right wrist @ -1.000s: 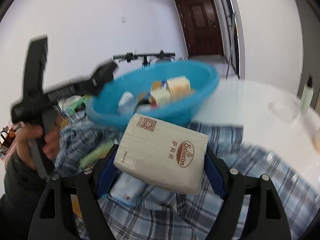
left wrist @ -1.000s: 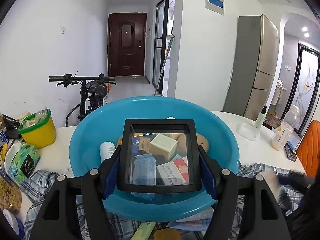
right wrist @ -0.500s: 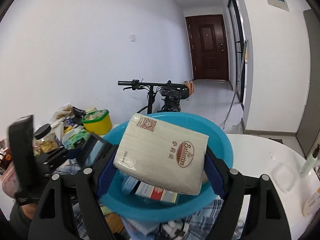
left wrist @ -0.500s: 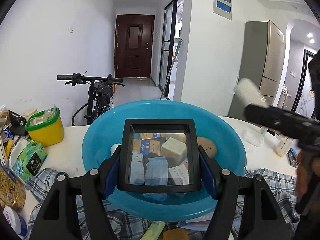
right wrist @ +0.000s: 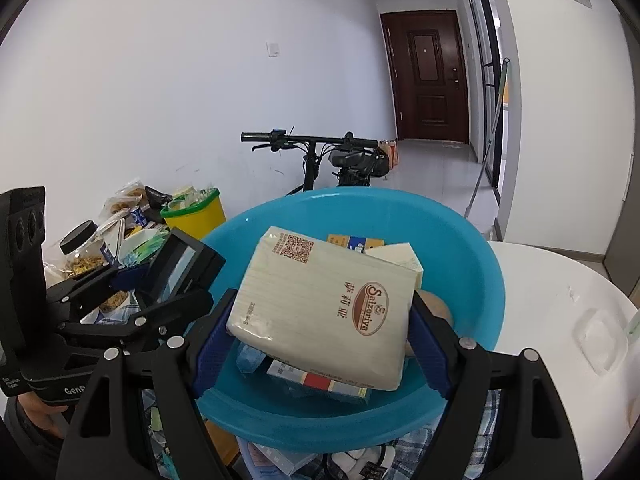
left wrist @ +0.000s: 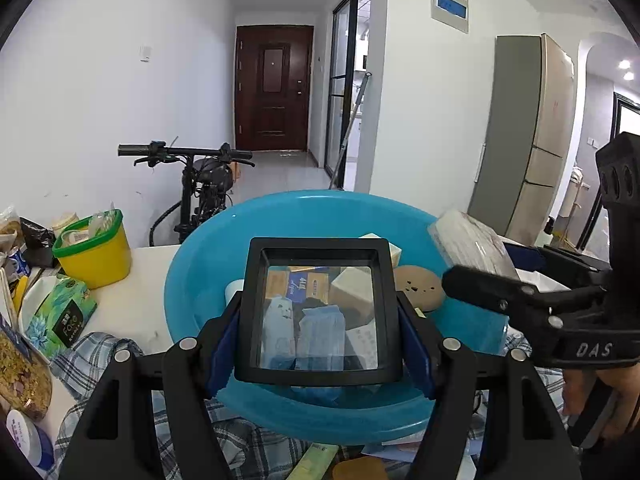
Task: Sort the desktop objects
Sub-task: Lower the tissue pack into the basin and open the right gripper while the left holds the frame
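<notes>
My left gripper (left wrist: 320, 320) is shut on a black-framed square magnifier (left wrist: 318, 310) and holds it over the near side of the blue basin (left wrist: 200, 280). My right gripper (right wrist: 320, 320) is shut on a beige tissue pack (right wrist: 320, 304) and holds it above the blue basin (right wrist: 472, 264). The basin holds several small boxes and packets. The tissue pack also shows in the left wrist view (left wrist: 468, 244) at the basin's right rim. The magnifier shows in the right wrist view (right wrist: 176, 268) at the basin's left.
A yellow tub with a green rim (left wrist: 94, 252) and a green tissue pack (left wrist: 60, 316) sit left of the basin. A plaid cloth (left wrist: 96, 356) lies under the basin. Snack jars and bags crowd the table's left edge (right wrist: 84, 256). A bicycle (right wrist: 344, 160) stands behind the white table (right wrist: 560, 292).
My right gripper has carried the tissue pack up from the plaid cloth to over the basin. My left gripper has stayed over the basin with the magnifier.
</notes>
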A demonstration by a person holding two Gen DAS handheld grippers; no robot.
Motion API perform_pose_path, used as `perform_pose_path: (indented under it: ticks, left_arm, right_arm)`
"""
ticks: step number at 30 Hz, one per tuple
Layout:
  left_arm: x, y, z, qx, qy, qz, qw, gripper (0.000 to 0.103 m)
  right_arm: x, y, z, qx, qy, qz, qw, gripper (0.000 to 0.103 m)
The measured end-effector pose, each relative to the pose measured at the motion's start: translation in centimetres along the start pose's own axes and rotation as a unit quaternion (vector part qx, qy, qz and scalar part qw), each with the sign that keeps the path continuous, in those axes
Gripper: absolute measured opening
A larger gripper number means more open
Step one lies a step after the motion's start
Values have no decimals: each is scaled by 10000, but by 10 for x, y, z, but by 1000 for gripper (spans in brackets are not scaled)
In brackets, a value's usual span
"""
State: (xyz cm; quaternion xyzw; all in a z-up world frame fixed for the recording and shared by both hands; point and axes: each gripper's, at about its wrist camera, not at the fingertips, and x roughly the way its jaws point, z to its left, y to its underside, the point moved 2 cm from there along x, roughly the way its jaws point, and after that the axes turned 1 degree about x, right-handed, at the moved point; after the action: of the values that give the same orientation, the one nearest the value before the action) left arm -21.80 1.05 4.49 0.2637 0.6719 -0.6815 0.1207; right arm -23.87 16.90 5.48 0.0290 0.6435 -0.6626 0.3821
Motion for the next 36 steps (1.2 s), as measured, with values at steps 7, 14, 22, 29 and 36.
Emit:
perform_pose_path:
  ticks: [7,14,22,29,36]
  left_arm:
    - [1,1,0,25,-96,-8,10000,72]
    - [1,1,2,15,-125,-49,9999,72]
    - [1,1,1,17,-128,-69,9999,72]
    - [3,2,4,9,-130,-44,9999,72]
    - [3,4,7,-14,-119,-7,9999,72]
  right_arm:
    - [-3,1,0,-25,-1,-76,10000,78]
    - [3,6,-1,-28,194,35,9998,78]
    - [3,10,4,-134,340,14,9993,78]
    - [5,12,4,-130,407,16,9991,78]
    - [6,12,5,-153,416,27,9990,79]
